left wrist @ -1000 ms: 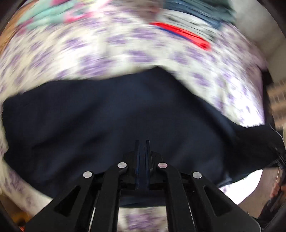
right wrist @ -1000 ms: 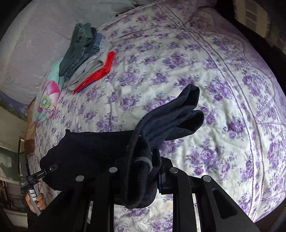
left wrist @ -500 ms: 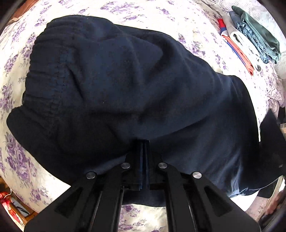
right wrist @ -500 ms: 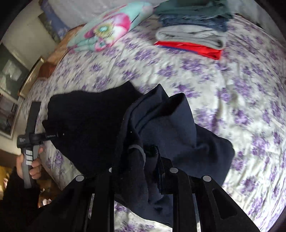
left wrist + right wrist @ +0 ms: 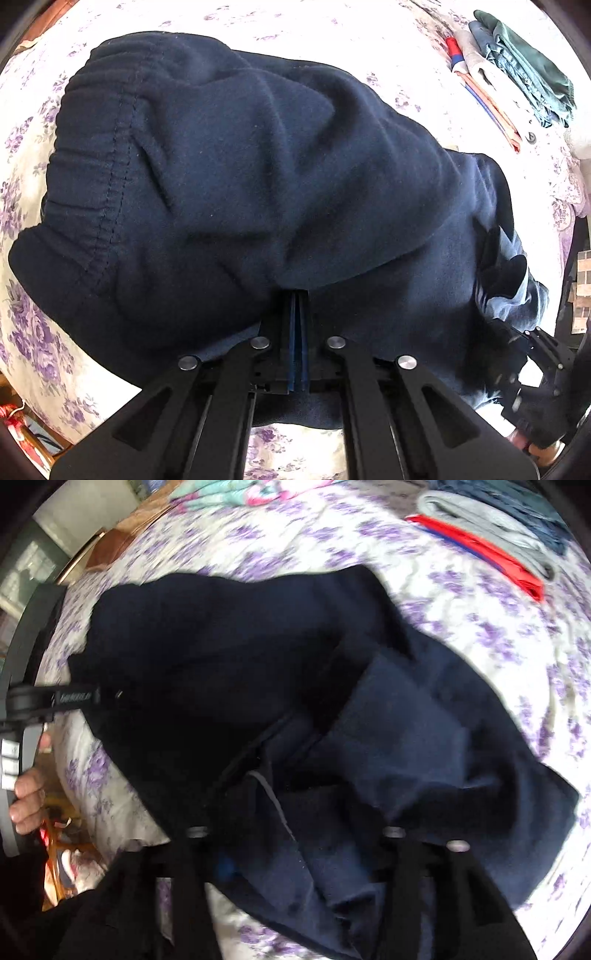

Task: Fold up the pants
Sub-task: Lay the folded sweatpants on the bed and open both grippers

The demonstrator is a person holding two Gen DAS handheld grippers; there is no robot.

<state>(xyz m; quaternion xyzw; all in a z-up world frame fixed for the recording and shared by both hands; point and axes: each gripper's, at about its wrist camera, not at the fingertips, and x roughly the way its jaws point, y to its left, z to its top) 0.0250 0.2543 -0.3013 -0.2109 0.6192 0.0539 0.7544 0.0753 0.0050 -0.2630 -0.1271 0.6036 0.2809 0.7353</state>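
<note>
Down on the white bedspread printed with purple flowers (image 5: 33, 332) lies the pair of dark navy fleece pants (image 5: 258, 177), bunched into thick folds, its gathered elastic waistband (image 5: 92, 177) toward the left of the left wrist view. The left gripper (image 5: 298, 295) points steeply down at the cloth with its two blue-edged jaws pressed together, their tips tucked under a fold of the fleece; whether a layer is pinched between them cannot be told. The right gripper (image 5: 295, 834) has just been opening: its black arms stand spread wide, and a rumpled leg of the pants lies between them, loose, with neither finger clearly pressing on it; that view is blurred. At the far side of the bed sits a stack of folded clothes, red, grey, blue and dark green (image 5: 517, 74). A person's hand (image 5: 27, 801) grips the left tool's handle at the left edge of the right wrist view.
</note>
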